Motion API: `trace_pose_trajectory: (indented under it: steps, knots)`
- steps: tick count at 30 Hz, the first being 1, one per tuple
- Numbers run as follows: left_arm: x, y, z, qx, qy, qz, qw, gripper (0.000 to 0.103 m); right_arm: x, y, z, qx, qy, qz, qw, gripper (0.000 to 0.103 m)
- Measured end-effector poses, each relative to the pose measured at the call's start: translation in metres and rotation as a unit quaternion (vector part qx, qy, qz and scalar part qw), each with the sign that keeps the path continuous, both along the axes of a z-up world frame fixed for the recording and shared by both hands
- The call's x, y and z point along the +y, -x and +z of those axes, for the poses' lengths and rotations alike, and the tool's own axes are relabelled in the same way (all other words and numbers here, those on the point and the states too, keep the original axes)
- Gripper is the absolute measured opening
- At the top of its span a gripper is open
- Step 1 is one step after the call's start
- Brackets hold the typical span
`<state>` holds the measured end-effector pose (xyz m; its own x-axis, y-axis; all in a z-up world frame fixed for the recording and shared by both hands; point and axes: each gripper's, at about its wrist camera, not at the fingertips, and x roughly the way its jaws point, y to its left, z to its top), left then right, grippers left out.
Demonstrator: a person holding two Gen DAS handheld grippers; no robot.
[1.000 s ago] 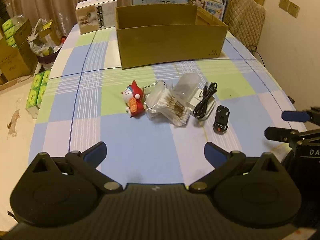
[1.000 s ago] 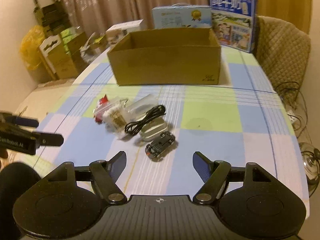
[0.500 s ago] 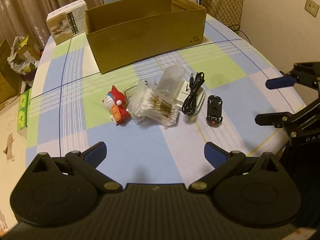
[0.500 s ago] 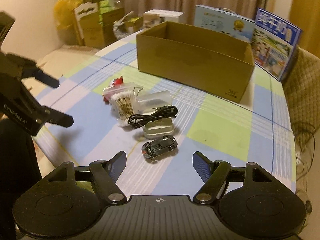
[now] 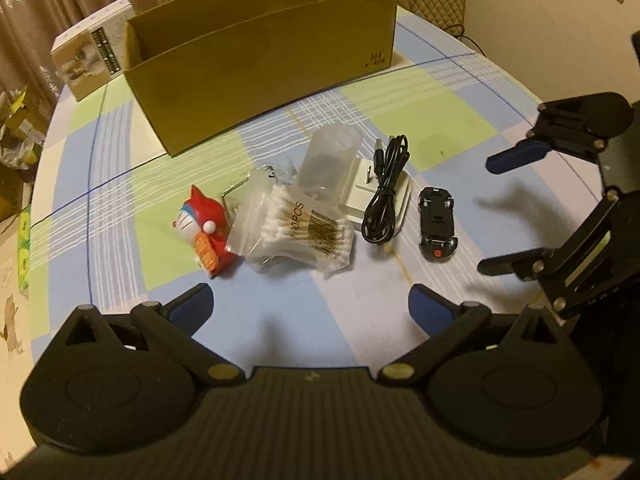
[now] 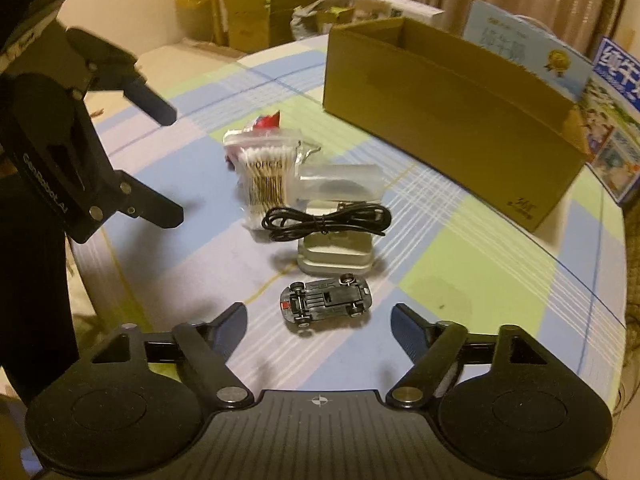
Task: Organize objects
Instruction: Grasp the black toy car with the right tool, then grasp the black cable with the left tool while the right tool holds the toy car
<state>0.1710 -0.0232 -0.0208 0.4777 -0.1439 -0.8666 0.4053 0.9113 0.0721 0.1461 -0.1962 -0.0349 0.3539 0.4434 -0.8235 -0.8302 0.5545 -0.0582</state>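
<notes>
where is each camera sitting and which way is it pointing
Left wrist: sits on the left hand-held gripper, facing across the table toward the cardboard box, over the red toy and cotton swabs; its own open fingers fill the bottom, and the right hand-held gripper shows at the right edge.
Right wrist: sits on the right hand-held gripper, low behind the toy car; its own fingers show, with the left one at the left edge.
Shared: box, swabs, black cable, car, each other's gripper.

Blue-green checked tablecloth (image 5: pixel 132 272), brown cardboard box (image 5: pixel 272 68), red figurine (image 5: pixel 206 232), black toy car (image 5: pixel 437 222).
</notes>
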Motion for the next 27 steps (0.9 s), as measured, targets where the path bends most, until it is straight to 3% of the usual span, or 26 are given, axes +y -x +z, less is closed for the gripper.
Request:
trace_pose_trajectory:
  steps: [11, 21, 24, 27]
  knots:
    - [-0.001, -0.024, -0.02, 0.005, 0.011, -0.021, 0.9997, 0.102, 0.021, -0.03, -0.042, 0.005, 0.039, 0.029, 0.999, 0.081]
    - [0.0, -0.029, -0.023, 0.009, 0.021, -0.03, 0.9993, 0.102, 0.023, -0.044, -0.049, 0.023, 0.038, 0.046, 0.998, 0.08]
    - [0.0, -0.029, -0.022, 0.008, 0.021, -0.031, 0.9993, 0.102, 0.024, -0.046, -0.047, 0.037, 0.029, 0.045, 0.998, 0.064]
    - [-0.002, -0.03, -0.022, 0.006, 0.02, -0.03, 0.9993, 0.101, 0.024, -0.044, -0.045, 0.033, 0.032, 0.04, 0.998, 0.064]
